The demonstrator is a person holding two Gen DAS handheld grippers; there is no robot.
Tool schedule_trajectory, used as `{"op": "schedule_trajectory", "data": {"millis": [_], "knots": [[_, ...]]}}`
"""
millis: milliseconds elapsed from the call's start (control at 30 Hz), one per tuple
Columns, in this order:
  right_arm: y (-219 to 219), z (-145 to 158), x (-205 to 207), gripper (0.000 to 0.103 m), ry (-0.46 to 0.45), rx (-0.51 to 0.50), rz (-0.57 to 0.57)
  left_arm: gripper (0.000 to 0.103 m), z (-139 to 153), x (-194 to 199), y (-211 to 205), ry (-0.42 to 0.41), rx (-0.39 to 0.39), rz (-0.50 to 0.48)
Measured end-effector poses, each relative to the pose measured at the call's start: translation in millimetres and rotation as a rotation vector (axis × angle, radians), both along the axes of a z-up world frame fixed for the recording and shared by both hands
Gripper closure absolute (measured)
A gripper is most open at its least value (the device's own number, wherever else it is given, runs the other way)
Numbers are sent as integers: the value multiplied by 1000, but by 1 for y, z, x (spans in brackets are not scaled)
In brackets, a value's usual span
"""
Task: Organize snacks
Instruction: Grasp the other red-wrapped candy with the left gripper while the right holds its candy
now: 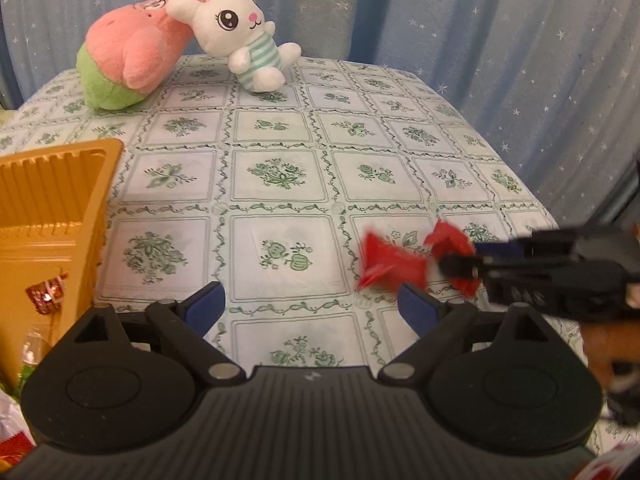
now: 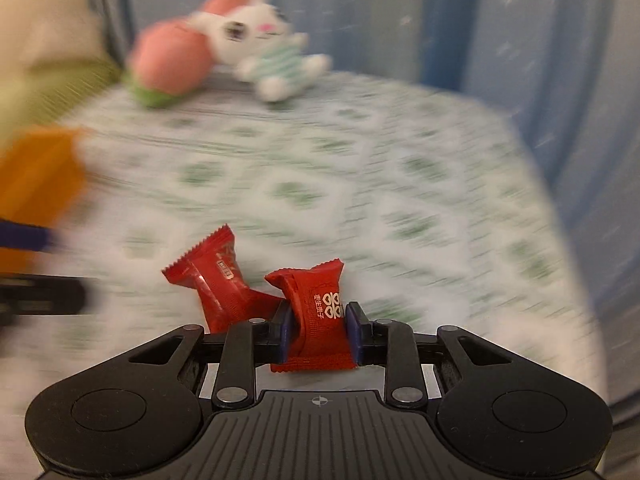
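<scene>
Right gripper (image 2: 318,330): we find its fingers clamped on a red candy (image 2: 320,312), for carrying
Left gripper (image 1: 310,304): fingers spread, empty, waiting near the orange tray (image 1: 52,200)

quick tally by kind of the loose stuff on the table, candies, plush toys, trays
red wrapped candies: 2, one pinched in the right claw, one beside it
plush toys: 2, a pink star and a white bunny
orange tray: 1
total: 5
</scene>
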State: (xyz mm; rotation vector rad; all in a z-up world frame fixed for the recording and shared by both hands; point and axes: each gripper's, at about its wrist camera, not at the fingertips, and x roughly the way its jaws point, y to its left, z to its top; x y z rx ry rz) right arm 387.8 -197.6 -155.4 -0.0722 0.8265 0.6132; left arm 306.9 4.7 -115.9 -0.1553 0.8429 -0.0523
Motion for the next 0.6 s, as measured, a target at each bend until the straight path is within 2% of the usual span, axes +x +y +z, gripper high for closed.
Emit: {"op": "schedule_trajectory", "data": {"millis": [100, 200, 400, 600], "knots": [[-9, 2, -14, 74, 18, 37, -42, 11, -2, 0, -8, -6, 6, -26], [-16, 3, -24, 74, 4, 27, -75, 14, -5, 0, -15, 7, -36, -59], [-27, 6, -33, 74, -4, 32, -159, 16, -10, 9, -31, -24, -11, -94], [-42, 7, -36, 74, -7, 40, -236, 33, -19, 27, -41, -20, 24, -111]]}}
